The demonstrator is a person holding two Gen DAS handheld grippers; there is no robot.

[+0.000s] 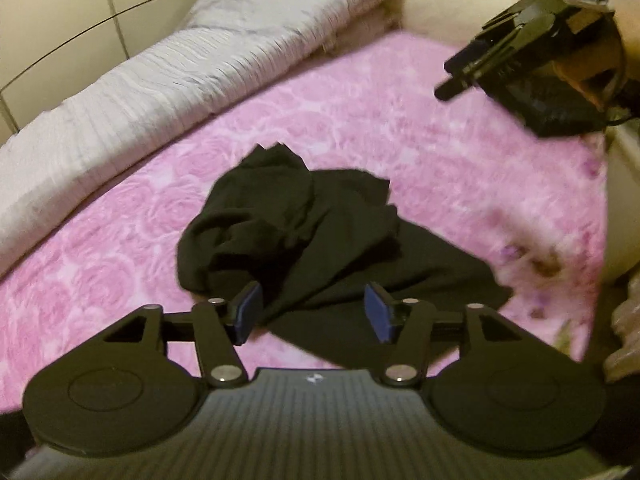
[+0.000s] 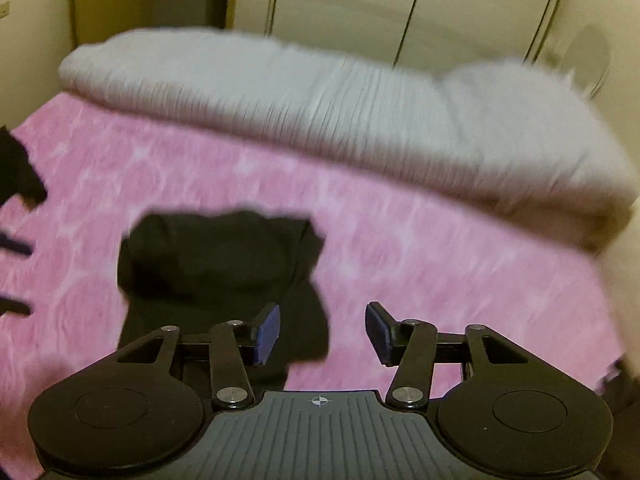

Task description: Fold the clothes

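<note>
A black garment lies crumpled on the pink rose-patterned bedspread. My left gripper is open just above its near edge, with blue pads on either side of a fold. In the right wrist view the same garment lies left of center. My right gripper is open and empty above its right edge. The right gripper also shows in the left wrist view at the upper right, held above the bed. Both views are blurred.
A rolled white ribbed blanket lies along the far side of the bed; it also shows in the right wrist view. Cream cupboard doors stand behind it. The left gripper's fingers show at the left edge.
</note>
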